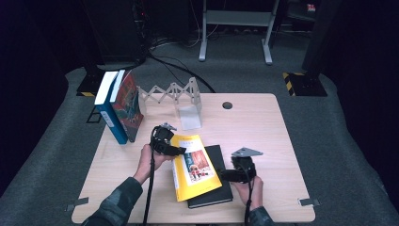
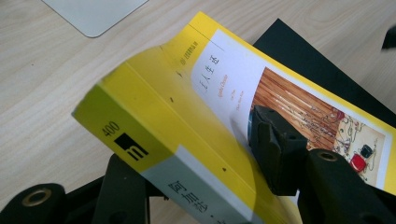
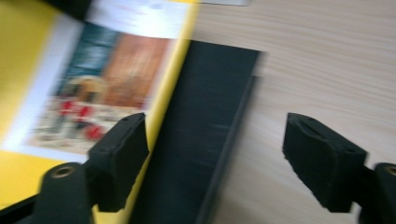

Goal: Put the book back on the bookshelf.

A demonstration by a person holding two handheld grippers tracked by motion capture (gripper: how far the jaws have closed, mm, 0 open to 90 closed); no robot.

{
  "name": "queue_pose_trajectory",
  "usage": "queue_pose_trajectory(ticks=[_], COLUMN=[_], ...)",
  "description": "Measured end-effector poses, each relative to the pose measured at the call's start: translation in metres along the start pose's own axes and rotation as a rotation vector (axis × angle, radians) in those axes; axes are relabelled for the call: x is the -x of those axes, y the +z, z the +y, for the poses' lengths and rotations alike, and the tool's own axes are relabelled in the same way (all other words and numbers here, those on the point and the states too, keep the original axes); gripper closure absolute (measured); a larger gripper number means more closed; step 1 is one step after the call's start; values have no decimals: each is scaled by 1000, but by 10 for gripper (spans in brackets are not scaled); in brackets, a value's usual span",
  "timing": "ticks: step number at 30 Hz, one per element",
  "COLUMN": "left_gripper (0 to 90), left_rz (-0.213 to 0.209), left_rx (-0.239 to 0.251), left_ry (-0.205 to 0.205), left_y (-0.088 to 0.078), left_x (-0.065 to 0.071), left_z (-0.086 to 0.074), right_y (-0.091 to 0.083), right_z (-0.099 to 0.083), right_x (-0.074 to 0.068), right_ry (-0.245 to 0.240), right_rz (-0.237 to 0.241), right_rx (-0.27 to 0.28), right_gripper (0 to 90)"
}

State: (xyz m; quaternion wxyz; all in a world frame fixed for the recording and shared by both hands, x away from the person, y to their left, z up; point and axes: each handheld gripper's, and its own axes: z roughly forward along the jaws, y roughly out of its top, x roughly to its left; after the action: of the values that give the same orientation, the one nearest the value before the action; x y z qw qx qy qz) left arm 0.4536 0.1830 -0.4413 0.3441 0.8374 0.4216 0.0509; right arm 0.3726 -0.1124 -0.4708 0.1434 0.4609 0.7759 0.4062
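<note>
Yellow book (image 2: 187, 121) clamped in left gripper (image 2: 201, 186); right gripper (image 3: 215, 158) wide, empty, over black book (image 3: 201, 130)

The wooden table (image 1: 263, 127) carries 1 black book (image 1: 221, 188), 2 upright books (image 1: 117, 106), a bookend (image 1: 189, 117).

paperback (image 1: 194, 165) lies on notebook (image 1: 217, 181), lower centre of frame | my left tongs (image 1: 182, 150) at its left edge | my right tongs (image 1: 220, 175) right of it | upright books (image 1: 119, 106) upper left of surface (image 1: 263, 136)

Yellow book (image 1: 195, 167), tilted, atop black book (image 1: 217, 181)
</note>
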Motion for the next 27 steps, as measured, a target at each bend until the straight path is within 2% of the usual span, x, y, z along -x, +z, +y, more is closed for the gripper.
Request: queue_pose_trajectory(ticks=[1,2,4,5,6,10,13,16,17,20,21,23,24,25,26,27], left_gripper=[523,523,522,522,523,536,560,581,592,613,624,652,689,700,721,732], left_rz=[3,5,9,16,19,16,8,-17,-35,-48,-58,-82,-127,-127,-161,-161], left_rx=[0,-8,-3,2,6,13,41,59,81,103,125,148,170,170,198,198], left_ry=[3,16,10,7,4,6,-19,-39,-68,-79,-101,-106,-110,-110,-113,-113], left_y=[0,-1,-1,-1,-1,-2,-4,-7,-9,-12,-14,-20,-30,-30,-40,-40], left_x=[0,0,1,2,2,3,3,1,0,1,3,3,5,5,9,9], left_z=[0,0,0,0,0,-1,-2,-4,-5,-4,-4,-2,2,2,6,6], right_y=[0,-2,-3,1,3,11,18,19,19,19,18,18,18,18,18,18], right_z=[0,-2,-11,-19,-24,-35,-42,-44,-45,-46,-46,-47,-47,-47,-47,-47], right_x=[0,10,31,45,51,66,70,74,76,76,76,75,74,74,75,75], right_ry=[0,6,-4,8,1,2,-2,13,17,21,2,-4,-8,-8,-6,-6], right_rz=[0,-43,-131,-171,-199,-226,-265,-261,-245,-245,-241,-245,-247,-247,-247,-247], right_rx=[0,4,-12,-33,-59,-68,-94,-78,-65,-61,-68,-56,-53,-53,-52,-52], right_gripper=[198,163,103,46,21,0,0,0,13,17,22,30,35,35,35,35])
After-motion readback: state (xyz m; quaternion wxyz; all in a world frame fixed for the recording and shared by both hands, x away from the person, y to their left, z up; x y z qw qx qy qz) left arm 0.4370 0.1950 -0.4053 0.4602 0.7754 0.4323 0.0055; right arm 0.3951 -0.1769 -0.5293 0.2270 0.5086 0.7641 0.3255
